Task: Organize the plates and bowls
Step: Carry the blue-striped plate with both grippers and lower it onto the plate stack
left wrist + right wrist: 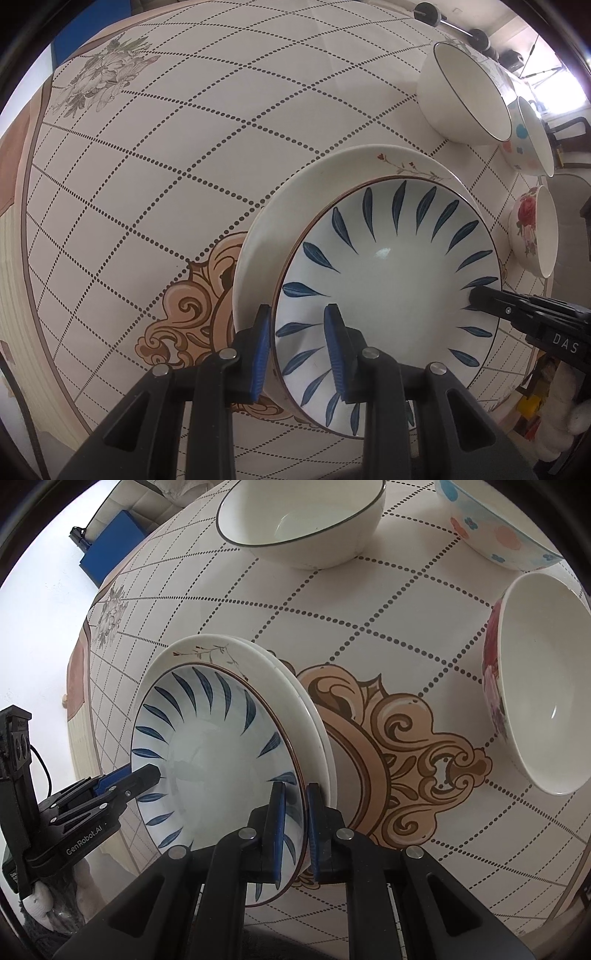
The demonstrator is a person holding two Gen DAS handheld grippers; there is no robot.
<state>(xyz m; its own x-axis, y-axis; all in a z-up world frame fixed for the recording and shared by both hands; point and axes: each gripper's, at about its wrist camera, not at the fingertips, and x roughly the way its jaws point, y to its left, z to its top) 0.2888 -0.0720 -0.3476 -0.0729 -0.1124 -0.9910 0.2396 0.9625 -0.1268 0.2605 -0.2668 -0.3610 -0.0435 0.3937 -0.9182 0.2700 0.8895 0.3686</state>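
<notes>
Both my left gripper (300, 354) and right gripper (295, 834) pinch the leaf-pattern plate (388, 295) rim, fingers closed either side (steadying it), atop white plates (291, 206).

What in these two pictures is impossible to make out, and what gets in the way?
- How many white plates lie under the blue-leaf plate: it covers them in both views; only rims show.
- Spotted bowl: inside unseen; cut by the right view's top edge, partly behind the black-rimmed bowl in the left view.
- Left claw, right claw: each straddles the plate's rim; pad contact unclear.
</notes>
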